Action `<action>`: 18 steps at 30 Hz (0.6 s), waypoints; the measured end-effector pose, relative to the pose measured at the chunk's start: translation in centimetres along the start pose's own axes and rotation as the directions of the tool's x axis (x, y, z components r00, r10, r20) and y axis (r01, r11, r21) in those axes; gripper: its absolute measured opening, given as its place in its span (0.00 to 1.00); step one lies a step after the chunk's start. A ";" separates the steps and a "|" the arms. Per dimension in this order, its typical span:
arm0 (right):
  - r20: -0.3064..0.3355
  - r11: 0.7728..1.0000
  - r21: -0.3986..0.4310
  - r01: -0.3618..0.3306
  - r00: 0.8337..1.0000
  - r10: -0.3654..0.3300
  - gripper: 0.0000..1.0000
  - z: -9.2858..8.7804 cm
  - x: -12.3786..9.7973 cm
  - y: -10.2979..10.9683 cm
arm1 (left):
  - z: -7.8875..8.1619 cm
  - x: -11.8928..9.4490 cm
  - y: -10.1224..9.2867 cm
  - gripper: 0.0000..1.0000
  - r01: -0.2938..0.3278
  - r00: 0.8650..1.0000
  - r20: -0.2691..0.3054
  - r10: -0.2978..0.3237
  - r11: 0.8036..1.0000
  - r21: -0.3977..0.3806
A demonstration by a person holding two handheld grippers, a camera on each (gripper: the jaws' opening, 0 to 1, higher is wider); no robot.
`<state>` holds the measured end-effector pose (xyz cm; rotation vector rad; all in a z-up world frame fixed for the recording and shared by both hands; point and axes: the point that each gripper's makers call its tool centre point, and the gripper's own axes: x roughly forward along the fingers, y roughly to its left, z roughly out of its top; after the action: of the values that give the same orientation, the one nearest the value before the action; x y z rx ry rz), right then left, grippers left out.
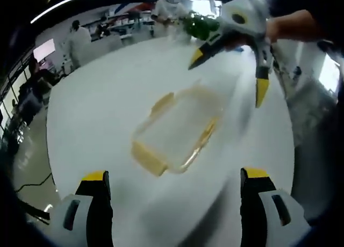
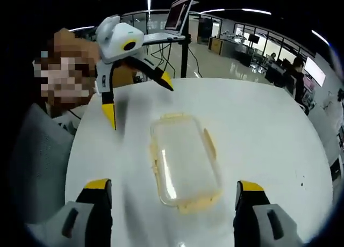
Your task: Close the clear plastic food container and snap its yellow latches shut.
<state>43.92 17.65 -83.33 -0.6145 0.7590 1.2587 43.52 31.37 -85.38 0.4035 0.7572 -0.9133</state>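
Container [image 2: 184, 161] w/ yellow latches [image 2: 209, 143]: lay on white table [image 2: 258, 123], ahead of both yr grippers, between them, long axis running away from right gripper [image 2: 173, 204]. Left gripper [image 1: 174, 196] & right: both wide, empty; neither clearly nearer.

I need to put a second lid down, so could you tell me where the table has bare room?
The white table is bare right of the container out to its curved edge, in the right gripper view. Left of it is tighter: the left gripper hovers there.
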 end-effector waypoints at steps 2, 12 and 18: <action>-0.002 1.000 -0.005 -0.006 1.000 0.006 0.97 0.0 0.1 -0.1 | 0.1 0.1 0.1 0.99 0.005 1.000 -0.001 -0.005 1.000 0.002; -0.010 1.000 -0.018 -0.020 1.000 0.020 0.94 0.2 0.0 -1.2 | 0.1 0.6 -0.1 0.99 0.102 0.993 -0.066 -0.094 0.986 0.131; -0.058 0.998 -0.042 -0.042 0.998 0.039 0.95 -0.4 0.1 -1.1 | -0.1 0.8 -0.2 0.99 0.142 0.988 -0.094 -0.127 0.974 0.178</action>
<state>44.92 17.16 -83.71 -0.6751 0.7966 1.3022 43.64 30.88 -86.02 0.5610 0.7844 -1.1043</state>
